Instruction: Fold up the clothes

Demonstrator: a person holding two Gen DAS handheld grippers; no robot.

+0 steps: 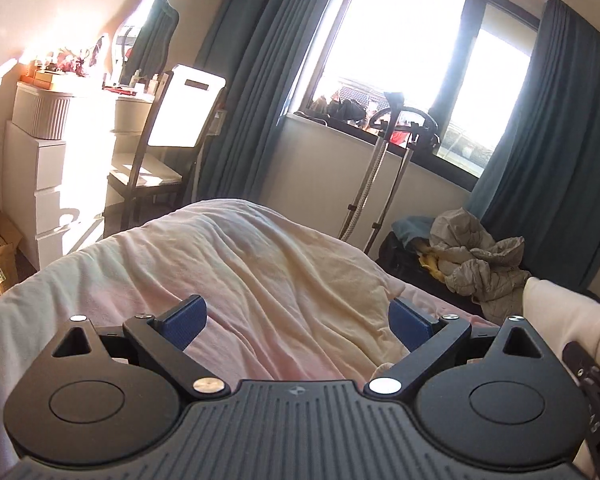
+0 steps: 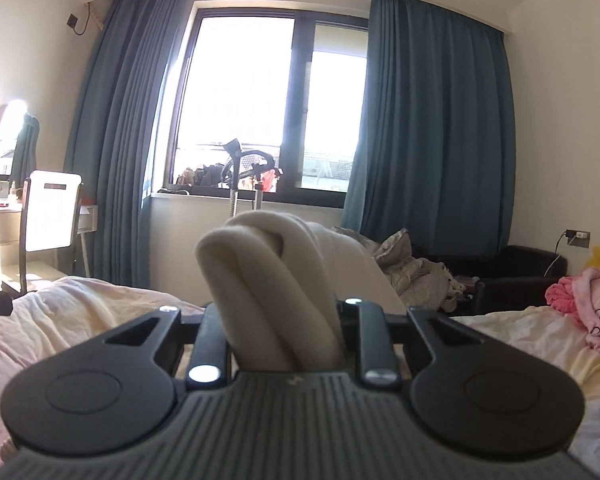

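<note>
right gripper (image 2: 284, 320) is pinching a bunched cream garment (image 2: 268, 280) above the bed (image 1: 228, 264).
left gripper (image 1: 296, 320) is hovering, fingers spread; folding is seemingly just beginning.

Both matte black: left gripper (image 1: 298, 322), right gripper (image 2: 282, 320). Ribbed grey base plates, round black side discs, silver screws at pivots. Blue textured pads (image 1: 188, 320) visible on left only.

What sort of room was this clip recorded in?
A lived-in bedroom, most likely: a bed with a rumpled cream-and-pink duvet, full-length blue curtains around a large dark-framed window, and a white chest of drawers cluttered with toiletries. The right tongs grip a bunched cream knit garment.
</note>
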